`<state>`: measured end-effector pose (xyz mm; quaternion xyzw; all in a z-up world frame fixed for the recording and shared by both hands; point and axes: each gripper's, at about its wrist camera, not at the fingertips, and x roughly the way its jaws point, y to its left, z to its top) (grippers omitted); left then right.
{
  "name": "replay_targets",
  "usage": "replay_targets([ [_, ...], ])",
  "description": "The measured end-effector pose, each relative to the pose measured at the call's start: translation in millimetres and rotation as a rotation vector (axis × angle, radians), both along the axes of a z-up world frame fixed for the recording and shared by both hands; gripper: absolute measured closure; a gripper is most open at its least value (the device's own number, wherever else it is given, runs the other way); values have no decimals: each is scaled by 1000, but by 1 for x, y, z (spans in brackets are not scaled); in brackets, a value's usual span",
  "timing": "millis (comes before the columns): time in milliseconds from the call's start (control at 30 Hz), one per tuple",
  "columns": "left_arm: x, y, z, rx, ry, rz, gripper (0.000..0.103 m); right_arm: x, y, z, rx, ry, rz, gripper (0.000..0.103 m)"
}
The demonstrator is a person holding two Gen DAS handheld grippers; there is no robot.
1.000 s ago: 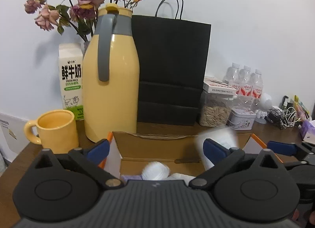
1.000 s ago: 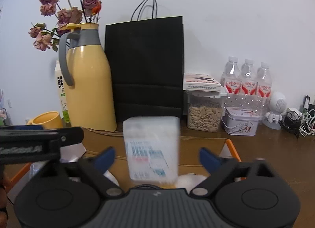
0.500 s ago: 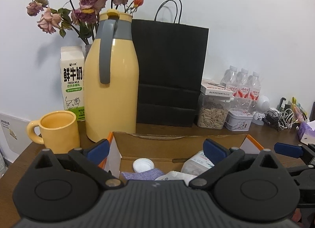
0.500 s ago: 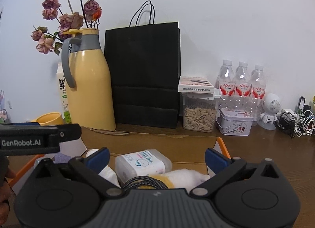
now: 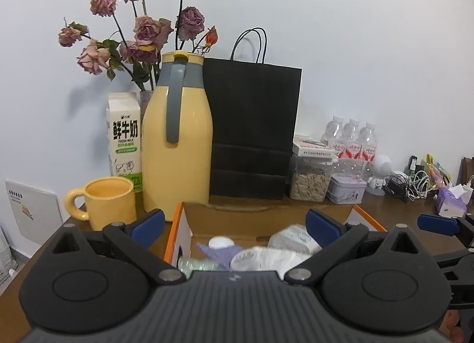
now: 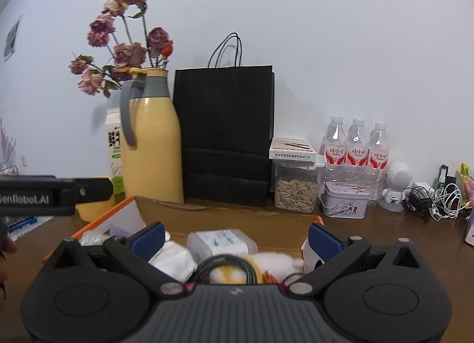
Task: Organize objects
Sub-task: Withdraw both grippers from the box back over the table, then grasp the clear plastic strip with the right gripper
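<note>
- Brown tabletop (image 6: pixel 370 242) runs along a pale wall, crowded at the back with a yellow flask (image 5: pixel 177 147), a black paper bag (image 5: pixel 251 133) and water bottles (image 6: pixel 357 147).
- Cardboard box (image 5: pixel 266 212) sits just in front of both tools, open-topped and already part filled.
- Left gripper (image 5: pixel 235 223) hovers over the box, fingers wide apart, nothing between them.
- Wipes pack (image 6: pixel 220 242) lies flat in the box: clear plastic, white and blue label. It probably handles light, slightly squashy and slick; gripping across its short sides seems safest.
- Right gripper (image 6: pixel 237 238) is also spread wide and empty above it.
</note>
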<state>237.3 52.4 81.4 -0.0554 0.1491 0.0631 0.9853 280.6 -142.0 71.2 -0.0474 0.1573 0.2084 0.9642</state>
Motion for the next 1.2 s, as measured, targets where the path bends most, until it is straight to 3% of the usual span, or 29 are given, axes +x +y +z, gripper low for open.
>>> replay_targets([
  [233, -31, -6, -16, 16, 51, -29, 0, -37, -14, -18, -66, 40, 36, 0],
  [567, -61, -10, -63, 20, 194, -50, 0, -75, -25, -67, -168, 204, 91, 0],
  [700, -68, -10, -76, 18, 225, -54, 0, -81, -25, -76, -178, 230, 97, 1],
  [1200, -67, -3, -93, -42, 260, -64, 0, -73, -5, -84, -123, 298, 163, 59],
])
